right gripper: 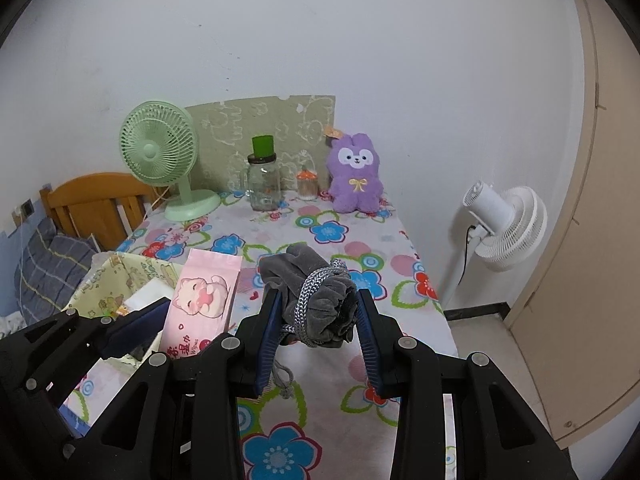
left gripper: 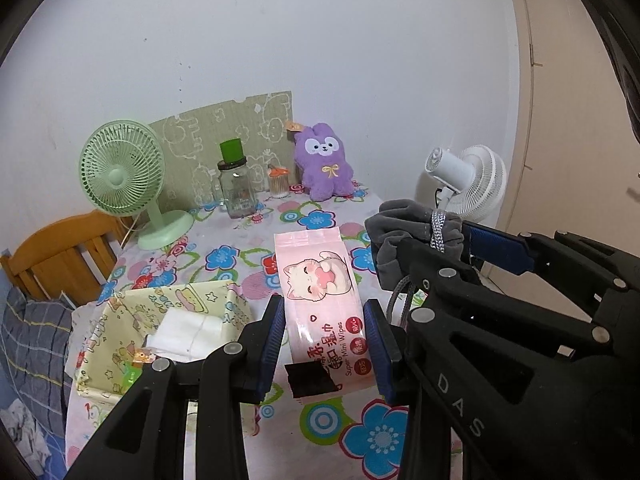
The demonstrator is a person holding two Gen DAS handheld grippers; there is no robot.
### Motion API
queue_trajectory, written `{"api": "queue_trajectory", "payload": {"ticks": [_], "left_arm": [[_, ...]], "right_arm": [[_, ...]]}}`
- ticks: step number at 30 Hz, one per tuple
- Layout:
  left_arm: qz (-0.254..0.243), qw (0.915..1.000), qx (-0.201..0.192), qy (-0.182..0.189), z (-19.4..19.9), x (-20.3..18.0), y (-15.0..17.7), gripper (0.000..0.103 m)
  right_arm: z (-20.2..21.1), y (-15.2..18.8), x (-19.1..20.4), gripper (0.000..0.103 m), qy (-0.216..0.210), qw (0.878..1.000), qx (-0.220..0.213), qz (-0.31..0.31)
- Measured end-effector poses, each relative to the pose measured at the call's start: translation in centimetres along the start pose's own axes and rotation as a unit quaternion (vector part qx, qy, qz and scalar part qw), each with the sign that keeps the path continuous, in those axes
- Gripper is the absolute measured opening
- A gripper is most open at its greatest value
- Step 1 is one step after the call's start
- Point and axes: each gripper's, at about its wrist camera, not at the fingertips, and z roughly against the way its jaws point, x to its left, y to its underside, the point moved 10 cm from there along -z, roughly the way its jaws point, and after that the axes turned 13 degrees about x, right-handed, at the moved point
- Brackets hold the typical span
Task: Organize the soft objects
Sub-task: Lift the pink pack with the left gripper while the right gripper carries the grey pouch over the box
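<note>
Pink wipes pack (left gripper: 320, 300) with a cartoon cat sits pinched between the blue pads of the left gripper (left gripper: 325, 342), lower middle of the left wrist view, held up off the table. Grey velvety drawstring pouch (right gripper: 316, 300) with a silver-grey braided cord is squeezed in the right gripper (right gripper: 318, 336), dead centre of the right wrist view, its cord ends dangling below. So one pack and one pouch, one per gripper, both sets of jaws partly closed and clamped on their item.

Count of the rest: one yellow patterned fabric box (left gripper: 120, 320) at lower left with white folded stuff inside, one purple plush bunny (right gripper: 356, 178) at the back of the table, one glass jar (right gripper: 263, 184) with a green cap on top, one small cotton swab holder with an orange lid (right gripper: 307, 186), two fans: a mint green desk fan (right gripper: 160, 152) on the table at upper left, and a white standing fan (right gripper: 508, 226) on the floor at right.

Table has a flowery tablecloth (right gripper: 340, 236), blue and red blossoms with green rings. A green printed board leans on the plain white wall behind. Wooden headboard (right gripper: 92, 200) and a checked grey pillow (right gripper: 48, 272) at far left, beige door at far right.
</note>
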Motion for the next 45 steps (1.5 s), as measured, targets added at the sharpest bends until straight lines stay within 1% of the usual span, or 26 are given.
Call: {"api": "queue_trajectory", "payload": {"ticks": [8,17,32,39,45], "left_arm": [[0.008,0.9999,-0.009,-0.007,0.6,1.8,-0.1,0.04],[0.011,0.9995,-0.014,-0.025,0.5,4.8,-0.3,0.04],[0.042,0.998,-0.001,-0.047,-1.2,10.8,0.6,0.04],[0.055,0.9967,0.009,-0.059,-2.3,13.5,1.0,0.04],[0.068,0.9957,0.023,-0.059,-3.4,15.6,1.6,0.04]], "right_arm": [[0.6,-0.8,1.9,0.04,-0.003,1.0,-0.008,0.016],[-0.2,-1.9,5.0,0.04,-0.028,0.999,-0.005,0.033],[-3.3,-3.1,11.2,0.04,-0.054,0.997,0.01,0.061],[-5.1,-3.3,13.8,0.04,-0.083,0.994,0.024,0.062],[-6.3,-3.6,15.6,0.04,-0.1,0.992,0.033,0.064]]}}
